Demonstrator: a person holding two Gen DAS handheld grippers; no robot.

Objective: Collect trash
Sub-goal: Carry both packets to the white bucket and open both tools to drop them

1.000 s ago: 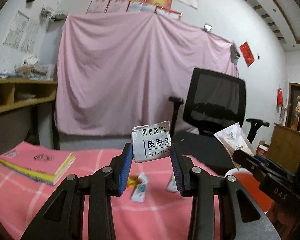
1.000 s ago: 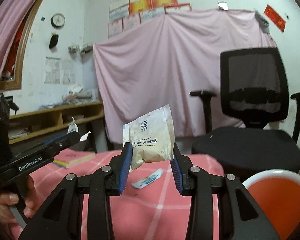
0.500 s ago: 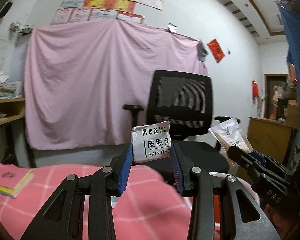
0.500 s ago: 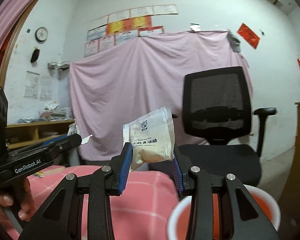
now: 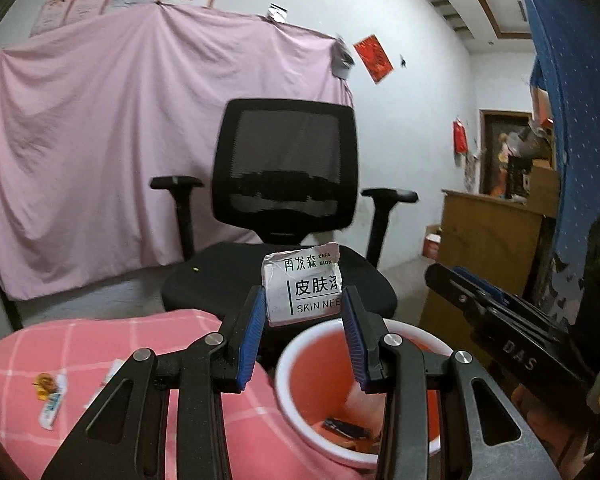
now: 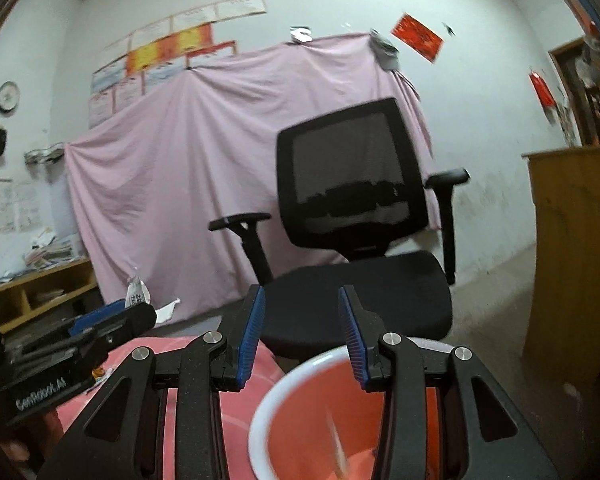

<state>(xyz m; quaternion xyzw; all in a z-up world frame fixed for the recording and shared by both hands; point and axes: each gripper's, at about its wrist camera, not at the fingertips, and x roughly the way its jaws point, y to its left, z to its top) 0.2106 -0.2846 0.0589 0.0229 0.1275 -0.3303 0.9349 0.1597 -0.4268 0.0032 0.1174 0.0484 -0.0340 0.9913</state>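
The left gripper (image 5: pixel 303 330) clamps a white skincare sachet (image 5: pixel 303 289) between its blue pads, which press on the packet's lower side edges; the sachet stands upright, printed face to the camera, top edge torn and slightly curled. Directly under and just beyond those fingertips is the orange bin (image 5: pixel 300 364) with its white rim, standing off the right edge of the pink checked tablecloth (image 5: pixel 80 344). That is the relation that matters: the sachet hangs over the near part of the bin's mouth, so my judgement is that letting go should drop it straight in. Dark scraps already lie at the bin's bottom.

The right gripper (image 6: pixel 301 330) holds nothing; its jaws stand apart with only the chair visible between them, and a pale blurred streak (image 6: pixel 337 454) shows inside the bin (image 6: pixel 268 408) below it, likely a packet falling, though it is too smeared to be sure. Both grippers are at the bin, the left one loaded.

Farther left, small wrappers (image 5: pixel 50 396) lie on the cloth, well apart from the bin. Beyond stands a black office chair (image 5: pixel 286 184).
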